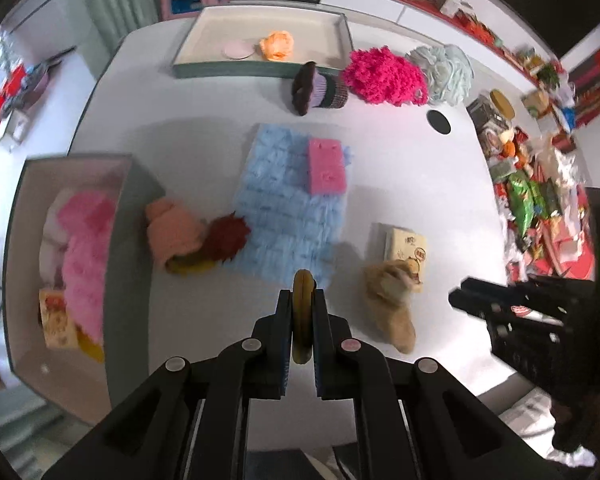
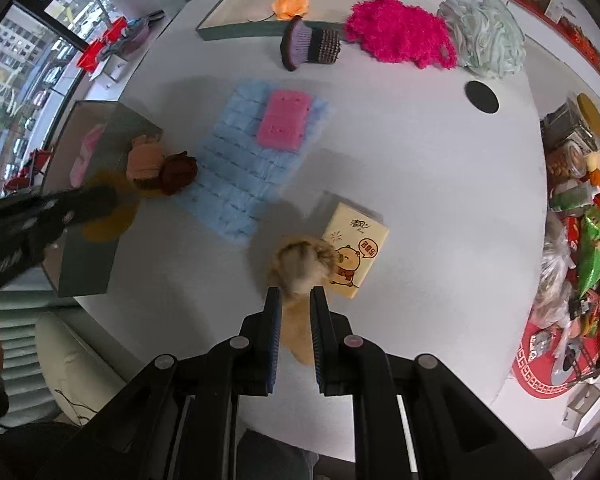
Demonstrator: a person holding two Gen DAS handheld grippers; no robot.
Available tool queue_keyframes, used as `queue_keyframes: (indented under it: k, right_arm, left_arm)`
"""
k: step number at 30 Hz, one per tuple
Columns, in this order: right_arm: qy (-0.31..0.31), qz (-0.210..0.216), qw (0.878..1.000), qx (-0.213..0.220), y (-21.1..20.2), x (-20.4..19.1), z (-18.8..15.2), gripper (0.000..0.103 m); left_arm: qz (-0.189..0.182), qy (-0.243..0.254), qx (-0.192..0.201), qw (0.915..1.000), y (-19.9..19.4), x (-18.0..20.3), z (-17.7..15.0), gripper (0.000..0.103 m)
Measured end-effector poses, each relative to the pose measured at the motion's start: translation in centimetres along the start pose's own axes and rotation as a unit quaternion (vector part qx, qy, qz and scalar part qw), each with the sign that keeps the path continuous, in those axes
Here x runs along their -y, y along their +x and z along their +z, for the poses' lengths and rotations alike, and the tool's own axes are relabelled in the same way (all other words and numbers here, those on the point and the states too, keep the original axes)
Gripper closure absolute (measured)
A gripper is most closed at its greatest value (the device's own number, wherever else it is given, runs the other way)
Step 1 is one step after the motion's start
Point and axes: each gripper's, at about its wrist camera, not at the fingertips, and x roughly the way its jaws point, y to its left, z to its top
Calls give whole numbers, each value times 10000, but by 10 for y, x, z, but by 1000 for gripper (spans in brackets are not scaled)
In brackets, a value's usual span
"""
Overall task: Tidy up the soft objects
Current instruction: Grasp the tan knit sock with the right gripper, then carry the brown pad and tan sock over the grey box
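My left gripper (image 1: 303,298) is shut on a flat yellow-brown round pad (image 1: 302,280), held edge-on above the table's near side. In the right wrist view the left gripper (image 2: 100,200) comes in blurred from the left with the pad (image 2: 112,220) hanging over the box corner. My right gripper (image 2: 296,292) has its jaws close together over a tan furry toy (image 2: 304,256), which leans on a yellow cartoon packet (image 2: 360,248). From the left wrist, a strip of table separates the right gripper (image 1: 458,296) from the toy (image 1: 390,296).
A grey box (image 1: 20,240) at left holds pink fluffy items. A blue fluffy mat (image 1: 296,208) carries a pink sponge (image 1: 326,164), with a peach sock (image 1: 176,236) beside it. The back tray (image 1: 260,69) holds an orange flower. A magenta puff (image 1: 384,76), a pale loofah (image 1: 446,72) and snack packets (image 1: 540,200) are at right.
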Motion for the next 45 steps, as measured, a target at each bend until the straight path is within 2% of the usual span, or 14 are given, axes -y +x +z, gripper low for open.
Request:
queue_keyframes:
  k: [4, 6, 7, 8, 11, 16, 18, 20, 23, 29, 36, 42, 43, 45]
  right_arm:
    - [73, 19, 9997, -223, 15, 8, -4, 84]
    - [181, 77, 9989, -417, 29, 11, -8, 62]
    - [183, 55, 9986, -489, 35, 11, -9, 41]
    - [153, 79, 9984, -534, 42, 8, -11, 35]
    - [22, 203, 9968, -775, 69, -7, -11, 35]
    - [-94, -24, 9925, -1217, 119, -27, -12, 37]
    - [-113, -83, 9902, -1389, 132, -32, -13, 55]
    - [-74, -190, 9888, -1481, 136, -33, -15, 82]
    - [18, 50, 9901, -1403, 125, -33, -13, 91]
    - [-205, 381, 9959, -795, 74, -54, 8, 92]
    - [-834, 740, 9938, -17, 16, -120, 53, 92]
    - [-1148, 749, 9901, 285, 5, -172, 79, 92]
    - [-1058, 639, 9919, 291, 11, -170, 80, 91]
    - [-663, 447, 9968, -54, 40, -156, 76, 56]
  left_arm:
    - [118, -161, 138, 9997, -14, -14, -15, 93]
    - [149, -292, 189, 9993, -21, -22, -20, 93]
    - [166, -346, 197, 9991, -23, -25, -22, 93]
    - [185, -393, 205, 9988, -25, -27, -24, 93]
    - [258, -496, 232, 9982, -35, -36, -30, 93]
    - [592, -568, 234, 9964, -51, -49, -40, 93]
    - [735, -656, 271, 9948, -57, -57, -45, 93]
    - [848, -749, 310, 9931, -62, -65, -48, 93]
    - [970, -1024, 410, 9892, -70, -83, -54, 93]
    - [1033, -1474, 592, 9819, -79, -116, -63, 93]
    - [988, -1850, 853, 9740, -90, -157, -70, 93]
    - [868, -1985, 871, 9724, -88, -194, -74, 93]
    - [848, -1981, 857, 9727, -87, -198, -75, 93]
    - [757, -1961, 778, 9746, -82, -208, -76, 93]
